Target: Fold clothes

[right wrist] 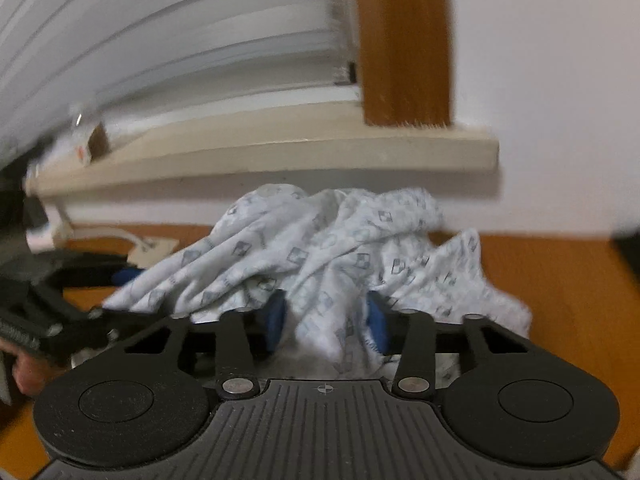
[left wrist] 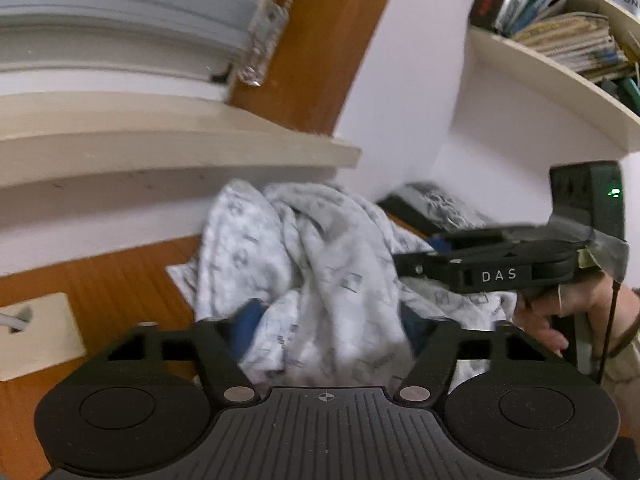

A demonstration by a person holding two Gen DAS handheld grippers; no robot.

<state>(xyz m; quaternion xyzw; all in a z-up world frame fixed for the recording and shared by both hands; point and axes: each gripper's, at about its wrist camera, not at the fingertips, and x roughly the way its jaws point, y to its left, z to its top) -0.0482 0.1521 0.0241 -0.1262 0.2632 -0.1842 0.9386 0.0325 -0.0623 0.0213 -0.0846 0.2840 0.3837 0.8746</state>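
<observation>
Three white letters, "DAS", can be read on the side of the right claw (left wrist: 404, 258) where it shows in the left wrist view; some cut letters like "HON" stand on a white object at the top right corner there, and the small grey print on the garment (right wrist: 320, 248) is too blurred to read. The garment is a white cloth with a pattern of small grey squares, and it lies bunched in a heap on the orange-brown table (right wrist: 560, 280), just below the cream window ledge (right wrist: 280, 152) and against the white wall. In the right wrist view the right claw (right wrist: 326, 322) has its two blue pads (right wrist: 276, 316) a little apart, with a fold of the garment pressed between them, so it is clamped on the cloth. The left claw (left wrist: 332, 320) also shows blue pads (left wrist: 250, 320) at both sides of the garment, and the cloth fills the gap between them; they seem to pinch it. In the right wrist view the left claw (right wrist: 116, 276) comes in from the left of the heap and touches its edge. A hand (left wrist: 560, 312) holds the right tool, to the right of the garment. Above it, a shelf (left wrist: 552, 68) carries books (left wrist: 568, 36).
</observation>
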